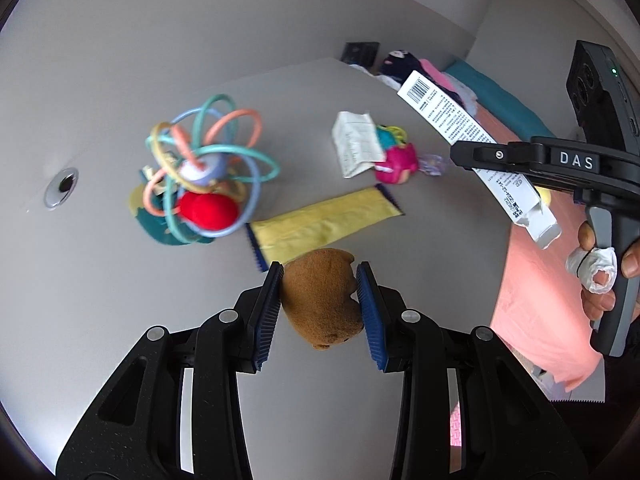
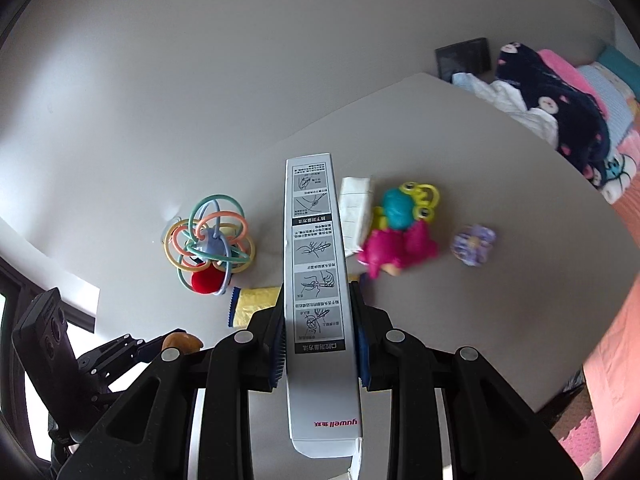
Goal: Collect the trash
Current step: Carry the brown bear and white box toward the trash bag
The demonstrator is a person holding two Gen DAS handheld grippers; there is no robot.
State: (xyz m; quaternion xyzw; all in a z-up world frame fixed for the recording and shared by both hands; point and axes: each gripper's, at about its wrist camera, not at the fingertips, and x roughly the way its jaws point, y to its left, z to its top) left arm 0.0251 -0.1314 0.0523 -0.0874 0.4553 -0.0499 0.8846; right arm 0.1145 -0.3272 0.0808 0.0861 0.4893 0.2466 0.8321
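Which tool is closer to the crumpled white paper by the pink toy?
Right. The right tool, clamping the long white box, sits just short of the crumpled paper. The left tool, gripping the brown plush, is farther back.

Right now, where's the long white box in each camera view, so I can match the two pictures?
Left wrist view: the long white box runs diagonally at upper right, clamped in the right claw.
Right wrist view: the long white box stands up the centre, between that claw's blue pads.
Shared landmark: the ring rattle, with a red ball, left of the box in both.
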